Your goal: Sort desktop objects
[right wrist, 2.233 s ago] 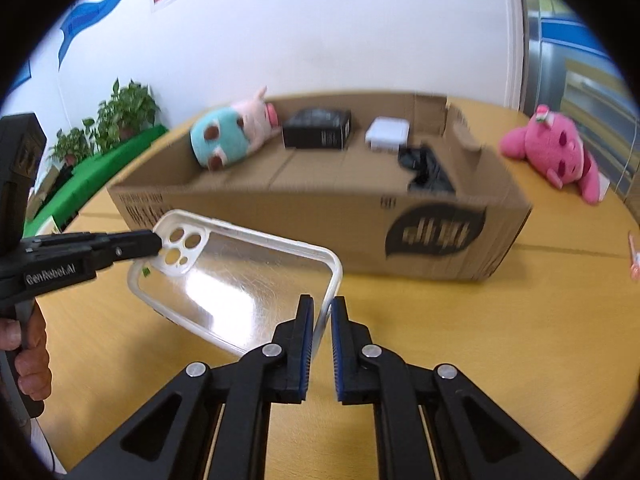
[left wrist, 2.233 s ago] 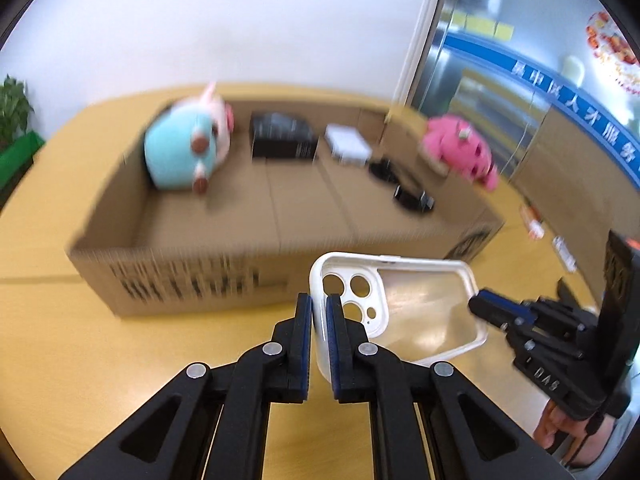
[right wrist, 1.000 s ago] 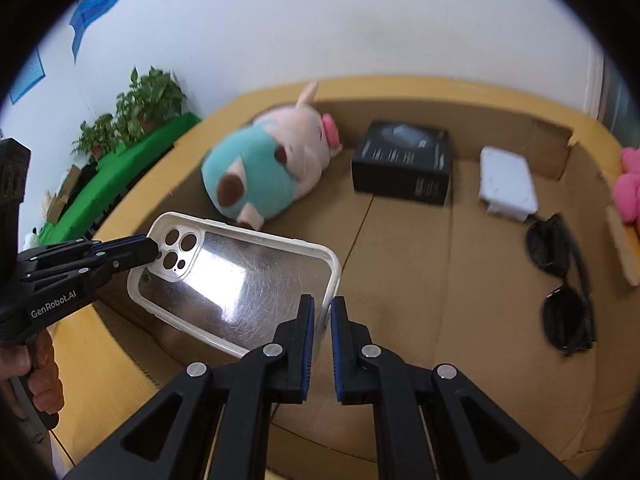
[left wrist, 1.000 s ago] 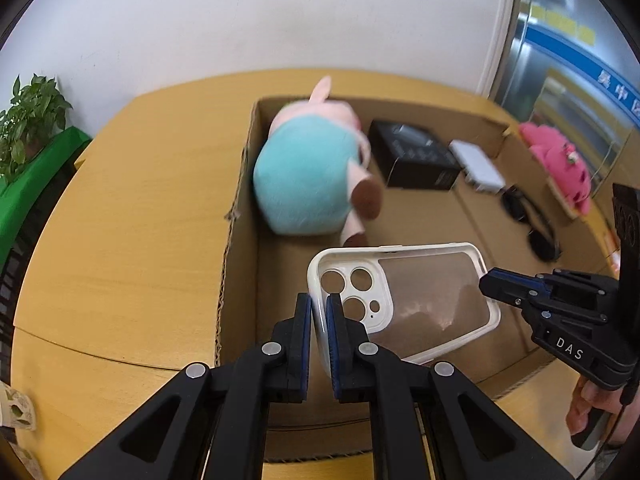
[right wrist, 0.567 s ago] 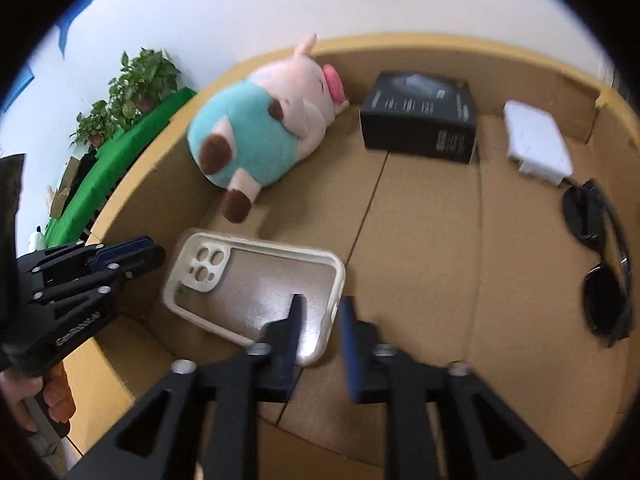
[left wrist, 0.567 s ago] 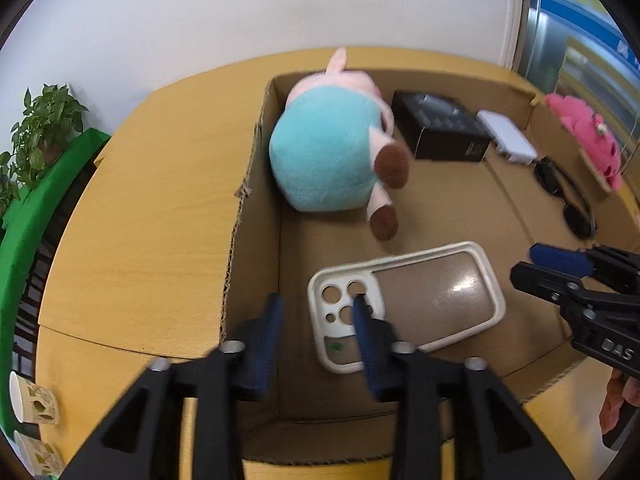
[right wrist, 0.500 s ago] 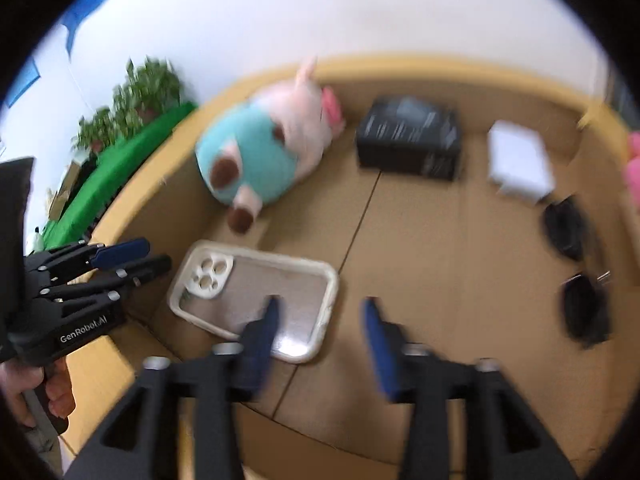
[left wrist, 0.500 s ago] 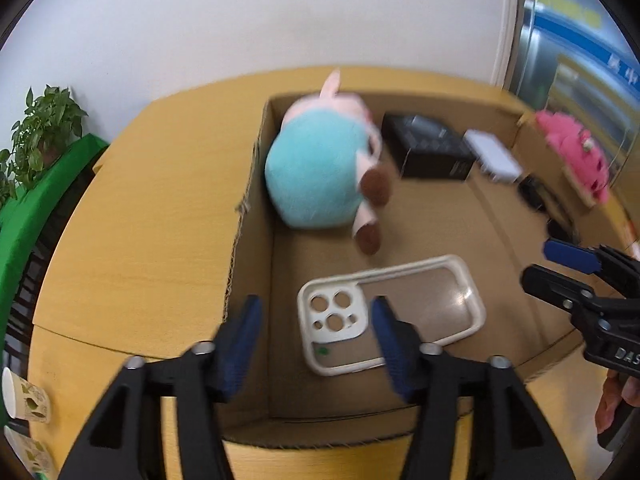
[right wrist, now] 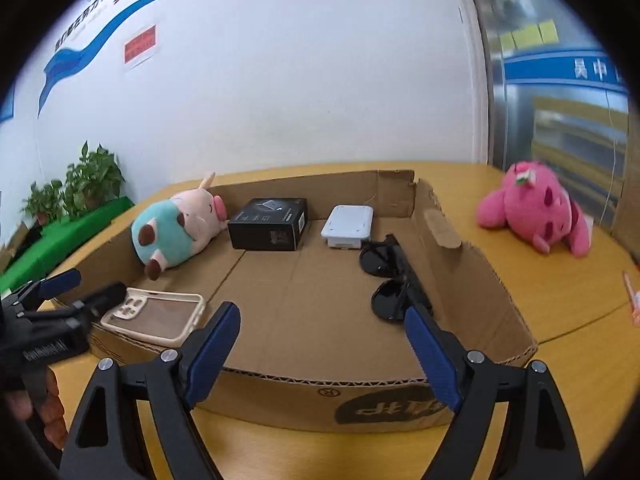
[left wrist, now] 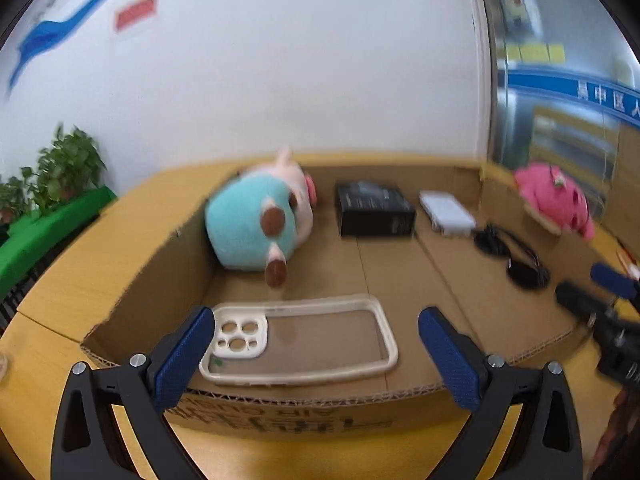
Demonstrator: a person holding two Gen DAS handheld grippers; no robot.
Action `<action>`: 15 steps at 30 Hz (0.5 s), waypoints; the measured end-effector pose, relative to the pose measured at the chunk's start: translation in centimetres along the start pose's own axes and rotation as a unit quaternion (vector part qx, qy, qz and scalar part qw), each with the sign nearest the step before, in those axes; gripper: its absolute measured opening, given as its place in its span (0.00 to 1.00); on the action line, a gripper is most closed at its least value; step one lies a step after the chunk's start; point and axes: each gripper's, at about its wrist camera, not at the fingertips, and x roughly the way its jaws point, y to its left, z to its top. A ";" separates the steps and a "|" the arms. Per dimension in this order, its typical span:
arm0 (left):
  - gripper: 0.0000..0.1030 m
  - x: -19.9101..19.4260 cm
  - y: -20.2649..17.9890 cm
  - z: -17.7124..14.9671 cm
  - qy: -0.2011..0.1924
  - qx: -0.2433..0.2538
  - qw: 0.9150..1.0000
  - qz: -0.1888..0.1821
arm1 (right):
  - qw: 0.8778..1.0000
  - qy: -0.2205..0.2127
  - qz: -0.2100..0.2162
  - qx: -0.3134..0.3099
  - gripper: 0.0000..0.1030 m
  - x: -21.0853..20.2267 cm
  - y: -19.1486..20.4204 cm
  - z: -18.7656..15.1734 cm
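A clear phone case with a cream rim [left wrist: 300, 338] lies flat in the near left corner of the shallow cardboard box [left wrist: 304, 404]; it also shows in the right wrist view [right wrist: 156, 314]. My left gripper [left wrist: 316, 354] is wide open and empty, just above the box's front wall over the case. My right gripper [right wrist: 322, 350] is wide open and empty at the front wall of the box [right wrist: 360, 404]. A pink plush toy [right wrist: 536, 212] lies on the table right of the box.
In the box lie a teal and pink plush pig [right wrist: 176, 228], a black carton [right wrist: 270, 230], a white device [right wrist: 348, 226] and black sunglasses [right wrist: 390, 280]. Potted plants [right wrist: 76, 192] stand beyond the yellow table's left edge [left wrist: 56, 272]. A small red-and-white item [right wrist: 632, 296] lies far right.
Both grippers let go of the phone case, which now lies in the box. Both jaws opened wide and drew back toward the box's front wall.
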 end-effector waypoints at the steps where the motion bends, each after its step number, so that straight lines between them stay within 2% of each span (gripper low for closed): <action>1: 1.00 0.1 -0.2 -0.2 -0.005 -0.002 1.000 0.008 | 1.000 -0.003 -0.007 -0.012 0.86 0.1 0.4 -0.3; 3: 1.00 0.0 -0.3 -0.6 -0.019 -0.002 1.000 0.015 | 0.999 -0.024 -0.009 -0.029 0.87 -0.1 0.8 -0.8; 15: 1.00 -0.2 -0.2 -0.7 -0.018 -0.001 1.000 0.013 | 0.999 -0.024 -0.008 -0.028 0.88 -0.5 0.9 -1.0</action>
